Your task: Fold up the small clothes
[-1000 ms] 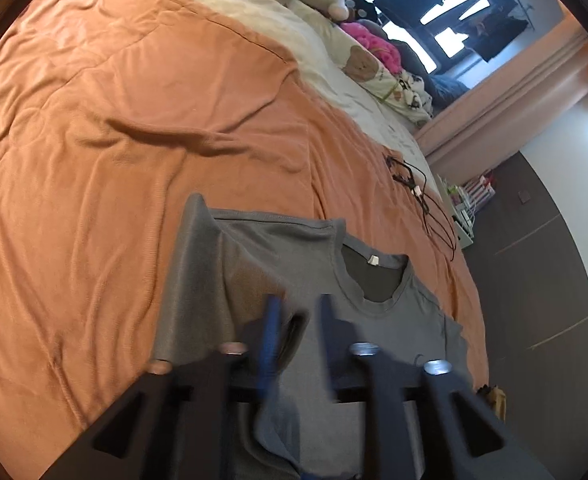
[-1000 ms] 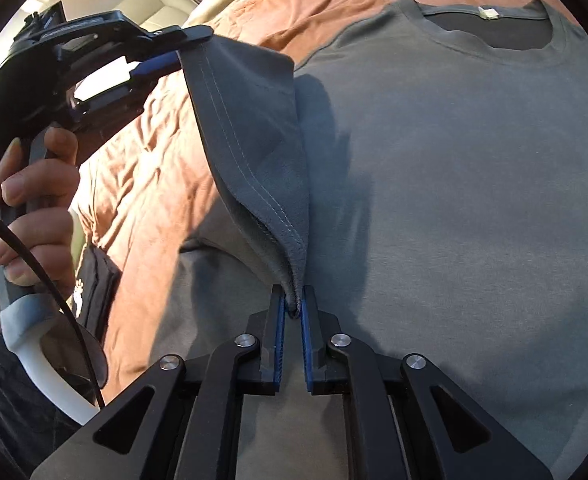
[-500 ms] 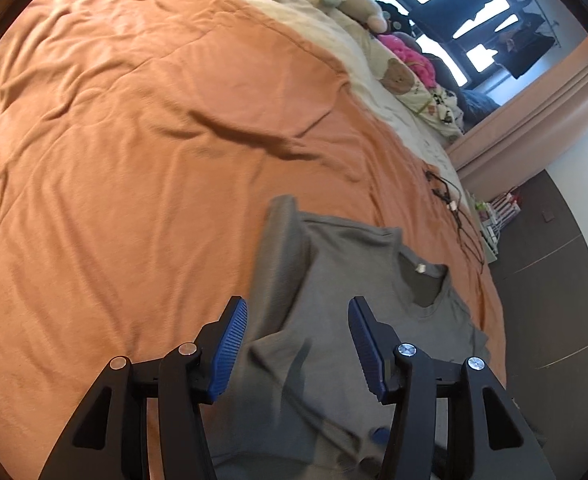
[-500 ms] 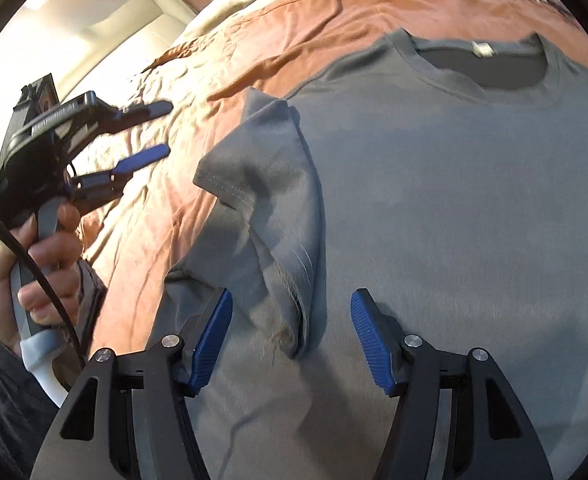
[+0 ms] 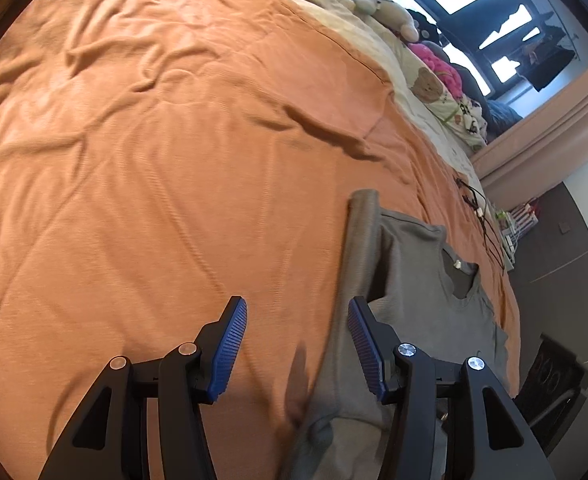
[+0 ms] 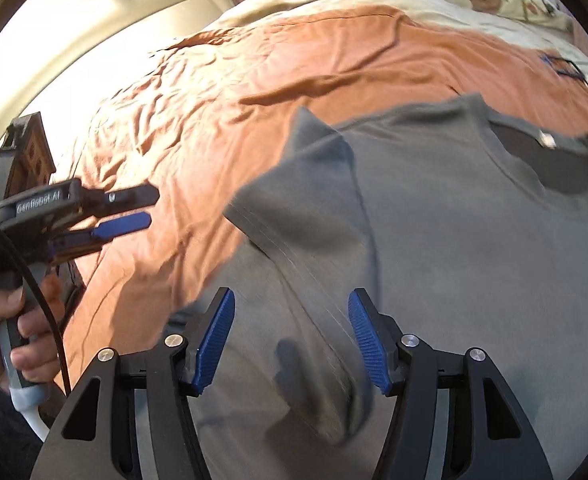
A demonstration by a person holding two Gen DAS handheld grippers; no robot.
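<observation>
Both grippers hang with their blue-padded jaws spread and nothing between them: the left gripper [image 5: 297,344] sits over bare orange bedspread [image 5: 154,168] just beside the shirt's edge, and the right gripper [image 6: 292,340] hovers above the shirt's folded side. A second ago each was pinching the near side of the grey T-shirt [image 6: 474,260], the left one holding the sleeve lifted; since then the jaws have been opening, the right pair easing slightly back in, and the cloth has dropped free. Largest in view, the bedspread covers a wide bed, with cream bedding and soft toys [image 5: 426,80] along its far side by a window. On it the T-shirt lies face up, neckline [image 6: 550,160] away from the person. Its left sleeve [image 6: 310,192] now rests folded inward over the chest, with a long crease running down toward the hem. Seen from the right wrist, a hand [image 6: 18,332] grips the left tool's handle well clear of the cloth. By the look of it, the first side fold is laid down, and the opposite side and the bottom-to-top folds remain.
</observation>
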